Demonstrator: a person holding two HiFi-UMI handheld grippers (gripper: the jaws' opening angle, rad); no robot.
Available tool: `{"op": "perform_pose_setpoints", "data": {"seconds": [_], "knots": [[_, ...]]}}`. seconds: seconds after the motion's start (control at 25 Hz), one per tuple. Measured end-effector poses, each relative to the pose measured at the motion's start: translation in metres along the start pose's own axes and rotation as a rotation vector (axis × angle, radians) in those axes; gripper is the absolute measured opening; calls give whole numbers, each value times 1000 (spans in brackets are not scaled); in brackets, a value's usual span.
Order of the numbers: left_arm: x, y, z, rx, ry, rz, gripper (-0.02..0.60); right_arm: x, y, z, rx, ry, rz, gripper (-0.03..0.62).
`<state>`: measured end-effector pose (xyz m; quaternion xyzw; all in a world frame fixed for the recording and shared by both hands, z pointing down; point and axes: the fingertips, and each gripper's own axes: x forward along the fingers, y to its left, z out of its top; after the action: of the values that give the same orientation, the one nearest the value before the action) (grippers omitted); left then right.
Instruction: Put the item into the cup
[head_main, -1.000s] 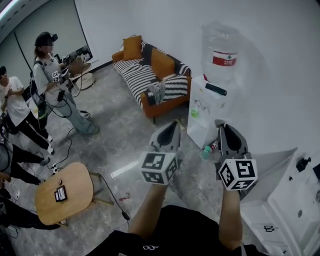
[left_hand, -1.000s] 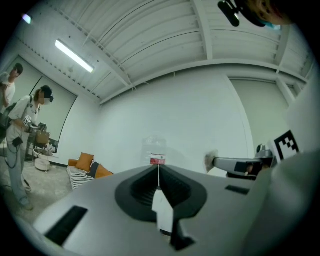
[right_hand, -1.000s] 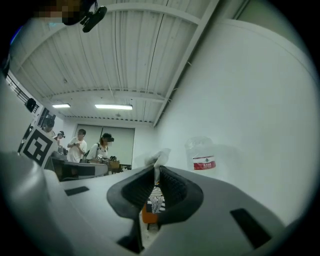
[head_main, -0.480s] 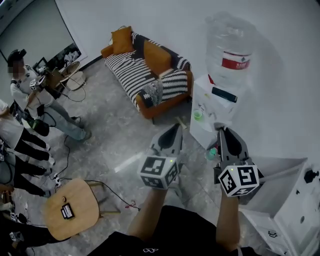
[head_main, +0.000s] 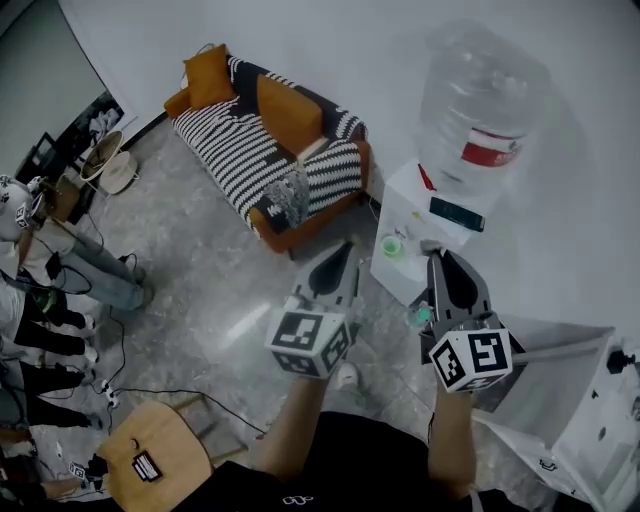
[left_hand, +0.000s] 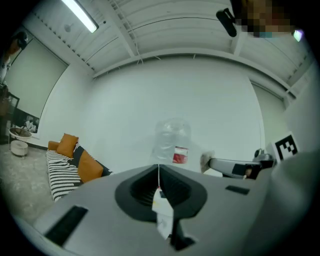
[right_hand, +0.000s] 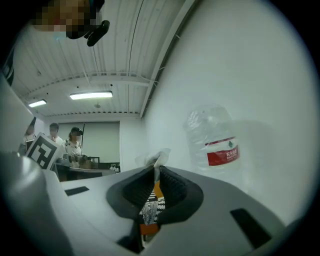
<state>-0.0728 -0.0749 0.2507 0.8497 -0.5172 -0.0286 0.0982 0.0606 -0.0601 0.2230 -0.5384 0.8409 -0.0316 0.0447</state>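
head view: left gripper (head_main: 343, 250) and right gripper (head_main: 440, 258) are pointing forward side by side, near each other, above grey floor (head_main: 200, 300). a green cup (head_main: 391, 245) is sitting on the white water dispenser (head_main: 415, 195), showing between the two tips and further off. a dark flat device (head_main: 457, 213) is lying on the dispenser top, under the big bottle (head_main: 480, 100). a striped sofa (head_main: 250, 150) is standing to the left, well apart. people (head_main: 40, 270) are standing at the far left.

left gripper view: jaws are pressing together on a thin string (left_hand: 159, 176). its small paper tab (left_hand: 163, 215) is hanging in the hollow behind the tips.

right gripper view: jaws are pinching a white crumpled scrap (right_hand: 159, 157) that is poking past the tips.

judging: this is reading as a tea bag, though no view is showing which piece is the bag itself. it is looking very light, limp and easy to tear, so the string is looking like the safer hold. the bottle and dispenser body are crowding the cup from behind, leaving the front and top as the open approach.
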Motion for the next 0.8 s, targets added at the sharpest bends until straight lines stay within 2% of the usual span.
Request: {"op": "perform_pose_setpoints", "data": {"seconds": [0.12, 0.2, 0.36, 0.6, 0.8], "knots": [[20, 26, -1, -31, 0, -16, 15, 28, -2, 1, -68, 15, -12, 38], [25, 47, -7, -65, 8, 0, 15, 39, -10, -1, -105, 40, -31, 38], [29, 77, -10, -90, 3, 36, 14, 62, -14, -3, -98, 50, -55, 38], [45, 79, -23, -56, 34, 14, 15, 90, 15, -19, -122, 83, 5, 38], [60, 71, -40, -27, 79, -4, 15, 85, -2, -44, -106, 141, -35, 38]]}}
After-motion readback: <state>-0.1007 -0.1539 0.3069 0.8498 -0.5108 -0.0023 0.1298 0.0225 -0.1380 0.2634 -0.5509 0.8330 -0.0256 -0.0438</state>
